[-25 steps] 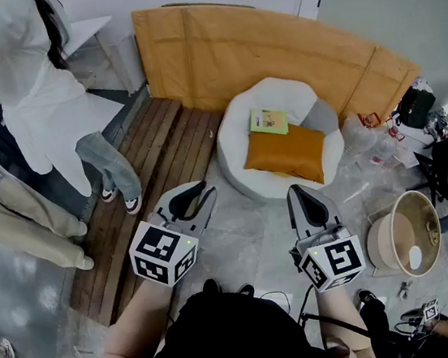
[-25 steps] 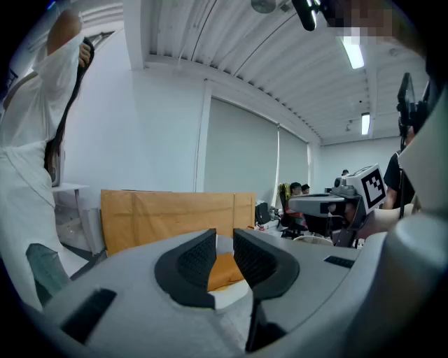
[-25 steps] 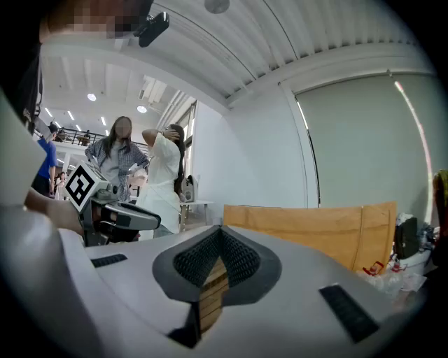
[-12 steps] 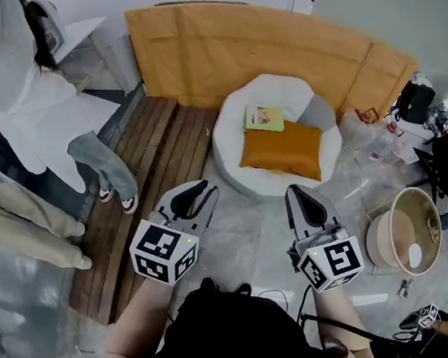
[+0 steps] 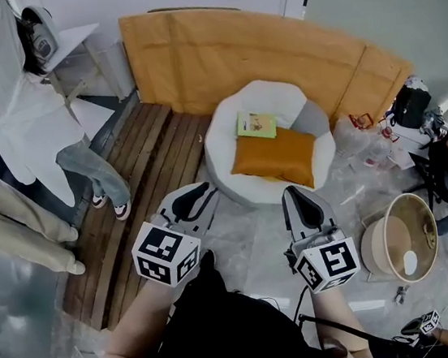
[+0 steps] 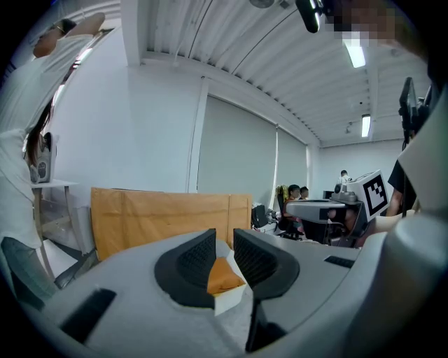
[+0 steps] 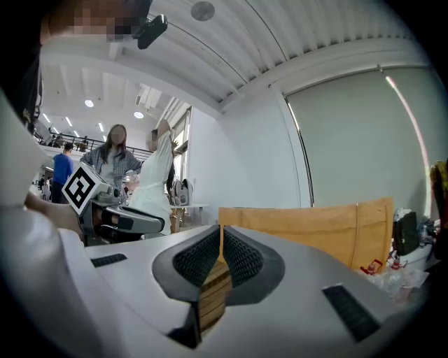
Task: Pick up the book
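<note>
The green book (image 5: 255, 125) lies flat on a white round beanbag seat (image 5: 221, 146), just behind an orange cushion (image 5: 274, 158). Both grippers hover over the grey floor short of the seat and apart from the book. My left gripper (image 5: 208, 190) points at the seat's left side, its jaws shut and holding nothing. My right gripper (image 5: 290, 193) points at the seat's near edge, also shut and holding nothing. In the left gripper view, the left gripper (image 6: 224, 236) frames a slice of the orange cushion (image 6: 224, 275). In the right gripper view, the right gripper (image 7: 221, 235) has its tips touching.
An orange cardboard panel (image 5: 257, 55) stands behind the seat. A slatted wooden platform (image 5: 145, 172) lies to the left, where two people (image 5: 24, 118) stand. A round tan tub (image 5: 402, 236) sits on the floor at the right, with a black bag (image 5: 411, 104) and a seated person beyond.
Both grippers have moved a little forward toward the seat, still shut. The seat and book have drifted slightly left in the head view. The standing people shifted at the left.
</note>
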{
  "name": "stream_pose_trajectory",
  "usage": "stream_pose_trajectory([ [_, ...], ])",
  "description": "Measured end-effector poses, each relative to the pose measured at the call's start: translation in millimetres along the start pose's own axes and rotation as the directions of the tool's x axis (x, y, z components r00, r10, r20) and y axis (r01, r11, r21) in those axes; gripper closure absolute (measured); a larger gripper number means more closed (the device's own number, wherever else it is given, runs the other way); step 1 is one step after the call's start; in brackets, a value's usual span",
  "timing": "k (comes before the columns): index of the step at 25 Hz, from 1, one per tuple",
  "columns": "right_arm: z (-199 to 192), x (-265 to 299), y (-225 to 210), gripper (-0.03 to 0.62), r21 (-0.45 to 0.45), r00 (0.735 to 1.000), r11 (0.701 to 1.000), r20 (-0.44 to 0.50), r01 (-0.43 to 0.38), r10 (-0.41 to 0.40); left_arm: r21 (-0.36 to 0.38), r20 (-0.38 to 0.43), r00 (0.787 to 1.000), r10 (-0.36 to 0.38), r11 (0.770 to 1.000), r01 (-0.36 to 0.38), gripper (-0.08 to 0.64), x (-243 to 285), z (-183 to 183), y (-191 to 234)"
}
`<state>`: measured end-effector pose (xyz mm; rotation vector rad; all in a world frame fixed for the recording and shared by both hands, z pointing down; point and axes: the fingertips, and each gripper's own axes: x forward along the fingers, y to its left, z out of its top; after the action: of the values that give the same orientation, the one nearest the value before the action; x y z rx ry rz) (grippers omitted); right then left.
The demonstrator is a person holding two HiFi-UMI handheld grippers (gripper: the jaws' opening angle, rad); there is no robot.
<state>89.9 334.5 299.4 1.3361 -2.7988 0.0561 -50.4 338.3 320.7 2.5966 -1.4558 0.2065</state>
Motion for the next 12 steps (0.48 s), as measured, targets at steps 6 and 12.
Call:
stream_pose_trajectory([
  [6,-5.9,29.1,-18.8,0.588,-0.026,1.000,1.000,0.001,-0.003,0.003,0.008,0.023,1.000,-0.003,1.000,0.003,0.477,31.7,0.3,21.1],
  [12,-32.4,93.4,-58.8,0.588,-0.039,0.999,0.999,-0.038,0.013,-0.014,0.002,0.024,0.999,-0.032,0.999,0.032,0.477,99.6,-8.1,66.5],
])
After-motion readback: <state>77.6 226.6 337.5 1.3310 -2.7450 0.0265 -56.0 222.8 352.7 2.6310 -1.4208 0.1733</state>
